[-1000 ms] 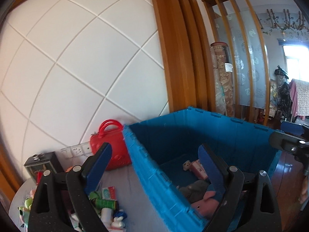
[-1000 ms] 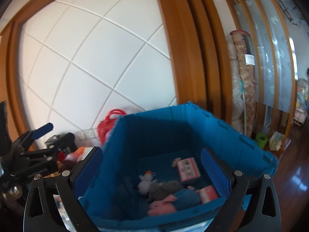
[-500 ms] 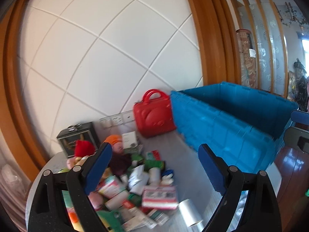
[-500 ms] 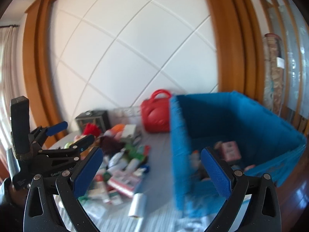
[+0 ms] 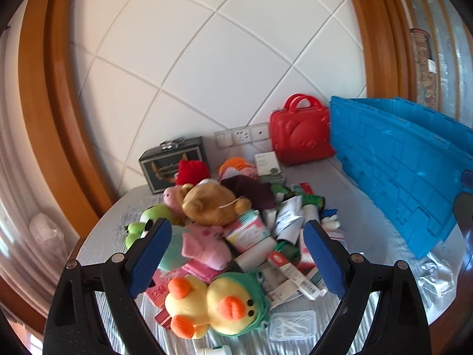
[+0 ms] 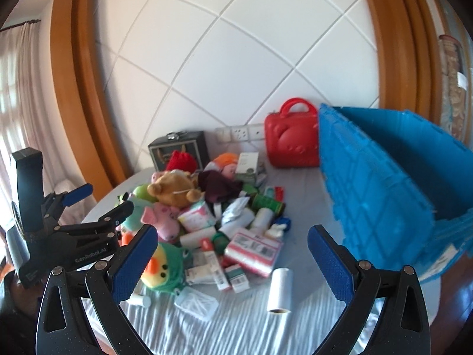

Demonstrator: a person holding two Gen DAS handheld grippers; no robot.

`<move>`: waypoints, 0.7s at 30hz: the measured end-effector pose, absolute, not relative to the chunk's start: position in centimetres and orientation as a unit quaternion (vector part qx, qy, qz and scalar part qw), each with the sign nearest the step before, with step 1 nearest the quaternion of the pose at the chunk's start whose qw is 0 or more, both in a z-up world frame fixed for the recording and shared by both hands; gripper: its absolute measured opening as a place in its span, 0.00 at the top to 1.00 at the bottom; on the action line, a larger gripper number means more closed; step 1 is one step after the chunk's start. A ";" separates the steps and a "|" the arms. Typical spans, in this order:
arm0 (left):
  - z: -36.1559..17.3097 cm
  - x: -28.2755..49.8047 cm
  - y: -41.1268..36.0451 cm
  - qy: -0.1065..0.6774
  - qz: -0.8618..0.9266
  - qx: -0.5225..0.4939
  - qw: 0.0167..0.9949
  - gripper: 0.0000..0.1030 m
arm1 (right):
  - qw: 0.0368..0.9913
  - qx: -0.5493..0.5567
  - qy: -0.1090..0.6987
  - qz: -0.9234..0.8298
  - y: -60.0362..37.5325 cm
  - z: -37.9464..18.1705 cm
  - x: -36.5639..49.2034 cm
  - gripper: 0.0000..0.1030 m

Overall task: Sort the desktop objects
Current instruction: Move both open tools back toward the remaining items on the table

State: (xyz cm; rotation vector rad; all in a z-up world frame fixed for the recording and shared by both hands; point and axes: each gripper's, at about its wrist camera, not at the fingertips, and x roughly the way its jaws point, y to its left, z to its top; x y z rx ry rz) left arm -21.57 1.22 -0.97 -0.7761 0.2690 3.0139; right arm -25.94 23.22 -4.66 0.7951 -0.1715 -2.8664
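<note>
We have swung both views away from the blue crate (image 6: 393,177), whose inside filled the frames a second ago, and now face the heap of things on the table (image 6: 301,207). The left hand-held gripper (image 5: 236,254) hangs over the pile with its jaws spread wide and nothing between them; below it lie the yellow duck plush (image 5: 212,304), a pink pig plush (image 5: 207,245) and a brown bear plush (image 5: 212,204). The right hand-held gripper (image 6: 230,263) is likewise spread and empty, above a pink-striped packet (image 6: 254,251) and a white roll (image 6: 279,290). The crate now stands at the right, beside the red case (image 6: 291,142). We judge that a drop-off is over and the next pick begins; most of the pile is still unsorted.
</note>
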 end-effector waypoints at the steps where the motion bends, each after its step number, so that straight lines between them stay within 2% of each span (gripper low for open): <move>1: -1.3 -21.9 0.7 0.083 0.964 -0.254 -0.004 0.11 | 0.087 0.269 -0.058 -0.957 23.0 -4.9 -26.4 0.00; 14: -4.6 -24.1 -2.7 0.054 0.950 -0.290 -0.105 0.11 | 0.139 0.298 -0.033 -0.944 22.9 -6.6 -31.6 0.00; 21: -8.5 -23.3 -7.3 0.041 0.930 -0.317 -0.180 0.11 | 0.155 0.315 0.008 -0.936 24.0 -8.7 -33.1 0.00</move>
